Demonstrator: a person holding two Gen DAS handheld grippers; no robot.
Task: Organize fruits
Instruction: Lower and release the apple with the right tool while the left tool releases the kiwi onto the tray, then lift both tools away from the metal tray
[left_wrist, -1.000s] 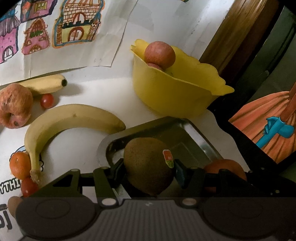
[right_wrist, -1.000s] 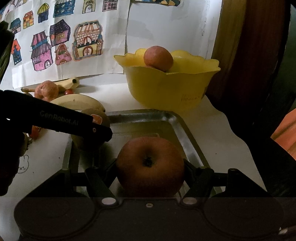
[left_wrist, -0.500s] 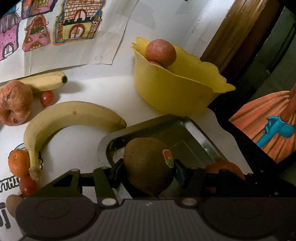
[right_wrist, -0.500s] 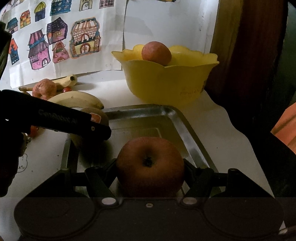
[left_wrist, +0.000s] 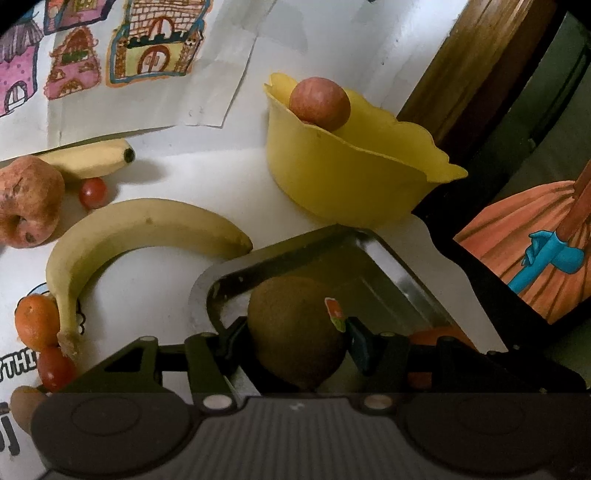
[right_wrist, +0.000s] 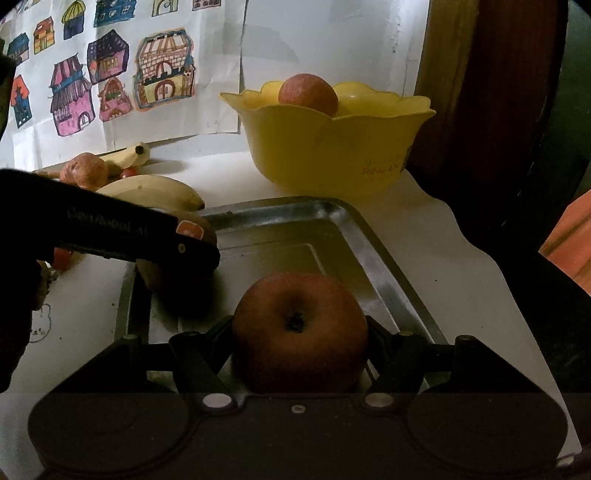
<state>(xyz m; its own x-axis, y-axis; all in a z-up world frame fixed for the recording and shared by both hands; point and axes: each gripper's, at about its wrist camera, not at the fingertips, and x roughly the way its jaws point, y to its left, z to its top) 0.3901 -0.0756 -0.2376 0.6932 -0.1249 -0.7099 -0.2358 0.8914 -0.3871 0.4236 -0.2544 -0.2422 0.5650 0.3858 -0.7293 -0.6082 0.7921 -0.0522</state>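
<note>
My left gripper (left_wrist: 295, 332) is shut on a brown kiwi (left_wrist: 291, 328) with a sticker, held over the near left corner of a metal tray (left_wrist: 325, 251). My right gripper (right_wrist: 300, 332) is shut on a red apple (right_wrist: 300, 328) above the tray's (right_wrist: 369, 243) front part. In the right wrist view the left gripper's arm (right_wrist: 110, 229) reaches in from the left with the kiwi (right_wrist: 173, 273) under it. A yellow bowl (left_wrist: 343, 177) behind the tray holds another apple (left_wrist: 319, 103); the same bowl (right_wrist: 332, 147) and apple (right_wrist: 308, 94) show in the right wrist view.
On the white table left of the tray lie a large banana (left_wrist: 129, 236), a smaller banana (left_wrist: 92, 158), a blemished apple (left_wrist: 27, 201), cherry tomatoes (left_wrist: 92, 192) and a small orange (left_wrist: 37, 321). Drawings of houses (right_wrist: 110, 81) hang on the wall. A dark wooden post (right_wrist: 491, 92) stands right.
Both grippers keep hold of their fruit. The right gripper has drifted slightly, so the bowl and tray sit a little differently in its view. The left view has barely shifted.
</note>
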